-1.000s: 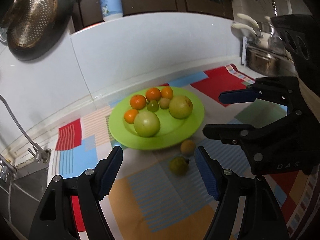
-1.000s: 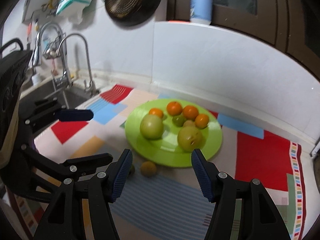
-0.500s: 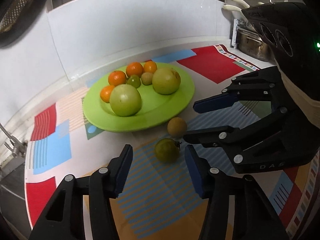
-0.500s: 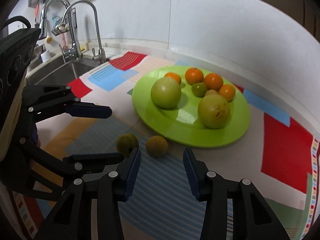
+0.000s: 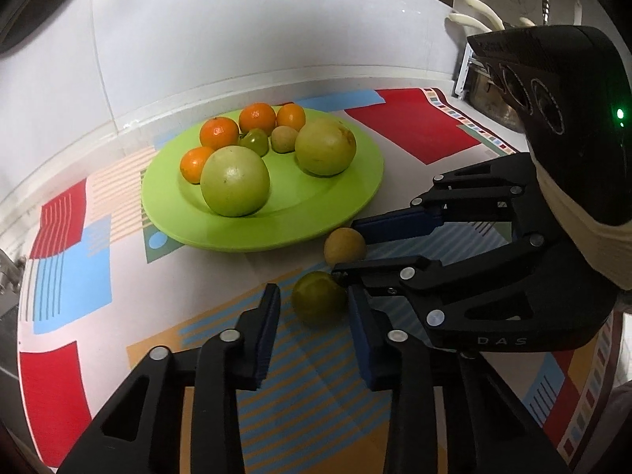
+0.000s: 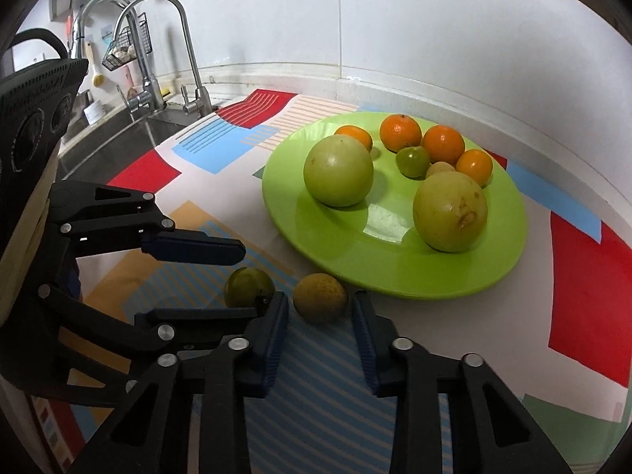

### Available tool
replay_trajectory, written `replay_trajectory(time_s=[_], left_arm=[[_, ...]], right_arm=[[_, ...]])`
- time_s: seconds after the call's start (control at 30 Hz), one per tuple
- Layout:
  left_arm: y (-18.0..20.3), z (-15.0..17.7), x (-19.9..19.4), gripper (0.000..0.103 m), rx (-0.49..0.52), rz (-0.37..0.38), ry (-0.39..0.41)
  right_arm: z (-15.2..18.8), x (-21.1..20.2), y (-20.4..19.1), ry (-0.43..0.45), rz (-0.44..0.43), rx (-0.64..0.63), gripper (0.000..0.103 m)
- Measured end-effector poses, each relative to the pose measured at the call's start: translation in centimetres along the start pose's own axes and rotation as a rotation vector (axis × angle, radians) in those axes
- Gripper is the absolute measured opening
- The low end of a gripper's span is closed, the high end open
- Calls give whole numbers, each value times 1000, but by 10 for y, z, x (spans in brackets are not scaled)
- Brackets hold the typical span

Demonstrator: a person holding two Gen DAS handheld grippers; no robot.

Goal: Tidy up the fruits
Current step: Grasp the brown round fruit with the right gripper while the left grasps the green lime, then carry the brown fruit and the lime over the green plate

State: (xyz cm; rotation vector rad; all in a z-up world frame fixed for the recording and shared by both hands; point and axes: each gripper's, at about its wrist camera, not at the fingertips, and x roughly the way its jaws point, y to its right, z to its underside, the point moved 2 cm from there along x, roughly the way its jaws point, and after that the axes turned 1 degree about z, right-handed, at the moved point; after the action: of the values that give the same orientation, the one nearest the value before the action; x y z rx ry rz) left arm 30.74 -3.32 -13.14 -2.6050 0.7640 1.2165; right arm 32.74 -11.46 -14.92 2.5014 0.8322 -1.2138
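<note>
While both tools point down at a slant toward the surface, each one has its own small fruit between its blue pads. The left hand-held gripper [image 5: 312, 300] has just been closing, and its jaws now pinch the dark green round fruit [image 5: 319, 298] near their tips. The right pad lies against the fruit's side. A thin sliver of mat shows by the left pad, so the contact there is harder to judge.

The right hand-held gripper [image 6: 320, 304] has likewise just been closing, and its jaws pinch the yellowish-brown round fruit [image 6: 320, 297], again close to the fingertips. The two fruits sit just beside each other on the colourful patterned mat [image 6: 316, 395] that covers the surface, so the two tools nearly cross, the left one coming in from the sink side.

Both fruits rest on the mat just beside the near rim of the lime-green round plate [image 6: 395, 276], the yellowish-brown one closer to it. On the plate lie two large pale green round fruits [image 6: 338, 170], four small oranges [image 6: 400, 132], one small green fruit [image 6: 412, 161] and one small tan fruit [image 6: 440, 168]. The small ones are grouped toward the back and the two large ones sit nearer the front. Beyond the mat, a curved metal tap [image 6: 166, 39] stands over a steel sink [image 6: 118, 138].
</note>
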Motion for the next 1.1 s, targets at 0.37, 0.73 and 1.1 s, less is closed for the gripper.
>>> replay_trajectory(time_s=[0.37, 0.73, 1.1], left_arm=[[8, 6, -19, 29, -71, -16, 11], [16, 15, -59, 29, -177, -64, 72], [28, 16, -107, 29, -173, -115, 160]], right_arm=[[9, -18, 0, 27, 5, 91, 30], [16, -62, -12, 102, 60, 161, 30], [18, -112, -25, 209, 131, 194, 30]])
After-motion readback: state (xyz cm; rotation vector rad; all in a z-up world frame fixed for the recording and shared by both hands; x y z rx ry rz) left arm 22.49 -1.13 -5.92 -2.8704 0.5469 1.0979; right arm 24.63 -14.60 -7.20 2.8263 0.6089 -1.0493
